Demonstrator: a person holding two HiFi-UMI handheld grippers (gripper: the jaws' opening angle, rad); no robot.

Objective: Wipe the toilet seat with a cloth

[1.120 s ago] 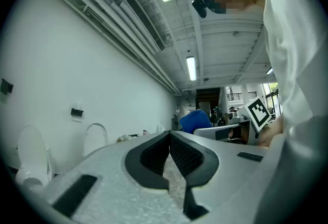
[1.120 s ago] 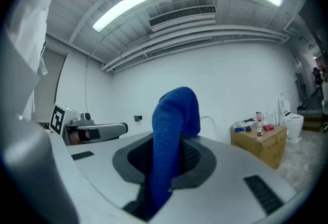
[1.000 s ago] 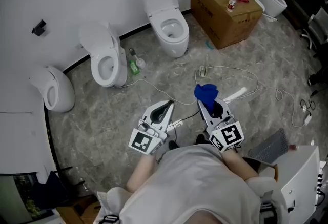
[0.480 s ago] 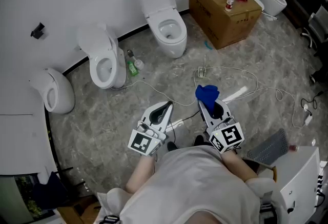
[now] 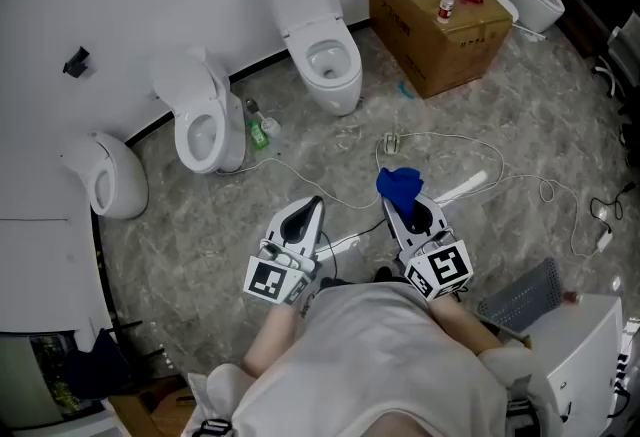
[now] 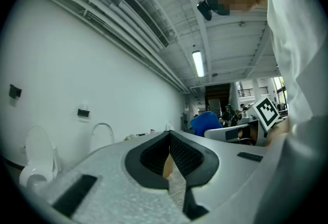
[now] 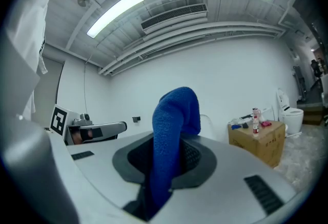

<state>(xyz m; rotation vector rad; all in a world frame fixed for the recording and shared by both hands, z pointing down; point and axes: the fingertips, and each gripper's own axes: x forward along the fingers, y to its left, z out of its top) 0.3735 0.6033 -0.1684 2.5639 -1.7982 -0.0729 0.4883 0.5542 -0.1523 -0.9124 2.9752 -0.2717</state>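
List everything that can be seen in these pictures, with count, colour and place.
toilets: four, white; three along the white wall, one in the upper right corner
cardboard box: one, brown; upper right, small items on top
bottle: one, green; on the floor between two toilets
cables: several, white; on the floor, middle
blue cloth: one; clamped in the right gripper
left gripper: one, grey-white; jaws together, empty
right gripper: one, grey-white; jaws shut on the blue cloth
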